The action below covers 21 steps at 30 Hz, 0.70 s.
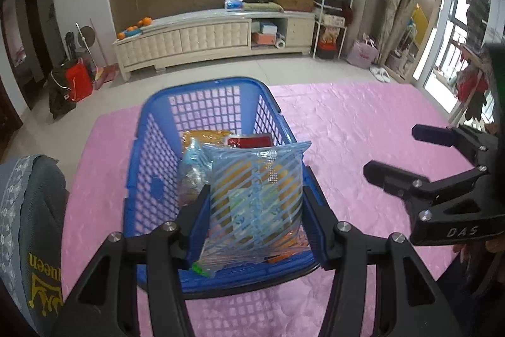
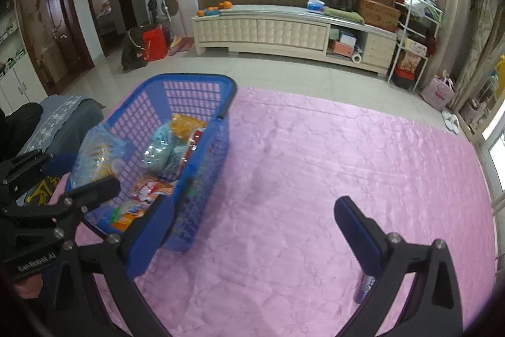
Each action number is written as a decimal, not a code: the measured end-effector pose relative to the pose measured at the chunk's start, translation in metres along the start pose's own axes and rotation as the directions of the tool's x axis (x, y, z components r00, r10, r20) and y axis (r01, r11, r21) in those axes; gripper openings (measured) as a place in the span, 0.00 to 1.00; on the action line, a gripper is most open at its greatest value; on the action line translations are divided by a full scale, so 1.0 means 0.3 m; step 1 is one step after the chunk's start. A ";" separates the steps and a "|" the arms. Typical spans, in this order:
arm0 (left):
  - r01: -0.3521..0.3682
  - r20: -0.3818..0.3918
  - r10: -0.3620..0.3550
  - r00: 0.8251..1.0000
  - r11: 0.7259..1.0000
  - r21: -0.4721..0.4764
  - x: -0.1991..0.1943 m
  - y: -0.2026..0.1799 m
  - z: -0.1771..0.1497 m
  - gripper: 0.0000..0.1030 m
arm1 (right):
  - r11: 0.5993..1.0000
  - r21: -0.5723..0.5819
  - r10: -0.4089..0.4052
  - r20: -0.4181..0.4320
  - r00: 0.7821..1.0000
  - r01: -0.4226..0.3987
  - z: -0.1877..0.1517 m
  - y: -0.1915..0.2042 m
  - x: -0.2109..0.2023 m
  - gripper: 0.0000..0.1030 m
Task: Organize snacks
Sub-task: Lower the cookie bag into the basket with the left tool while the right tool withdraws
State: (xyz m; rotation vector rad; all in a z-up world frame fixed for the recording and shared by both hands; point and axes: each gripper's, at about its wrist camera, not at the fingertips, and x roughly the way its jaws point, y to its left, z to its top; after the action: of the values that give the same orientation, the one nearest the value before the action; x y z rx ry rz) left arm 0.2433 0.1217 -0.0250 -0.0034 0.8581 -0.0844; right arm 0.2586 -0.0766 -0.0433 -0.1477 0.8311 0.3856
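while the left claw pinches the striped snack bag upright over the blue basket, the right claw gapes wide (nothing in it).

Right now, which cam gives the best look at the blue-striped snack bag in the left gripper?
Left wrist view: the blue-striped snack bag fills the centre, clamped between the left gripper pads over the blue basket. The right wrist view shows the bag only from the side at the left edge, blurred and partly behind the gripper.

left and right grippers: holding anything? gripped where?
Left gripper grips the blue-striped snack bag by its two side edges, above the blue basket. Right gripper is open, holding nothing.
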 end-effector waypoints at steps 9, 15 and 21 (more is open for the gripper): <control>0.009 -0.104 -0.009 0.995 1.000 0.005 0.142 -0.006 -0.038 0.50 | 1.000 0.017 0.014 -0.041 0.999 -0.013 -0.037 -0.048 0.052 1.00; 0.025 -0.137 -0.030 0.990 0.999 -0.037 0.170 0.035 -0.065 0.50 | 0.999 0.026 0.021 -0.061 0.998 -0.019 -0.053 -0.057 0.084 1.00; 0.016 -0.130 -0.021 0.991 0.999 -0.043 0.149 0.047 -0.065 0.50 | 0.999 0.019 0.028 -0.061 0.998 -0.027 -0.054 -0.039 0.076 1.00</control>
State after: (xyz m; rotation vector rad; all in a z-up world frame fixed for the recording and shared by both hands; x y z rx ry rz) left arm 0.2586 0.1330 -0.0719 -0.0453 0.9905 -0.0848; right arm 0.2660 -0.0856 -0.0713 -0.1317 0.8978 0.4004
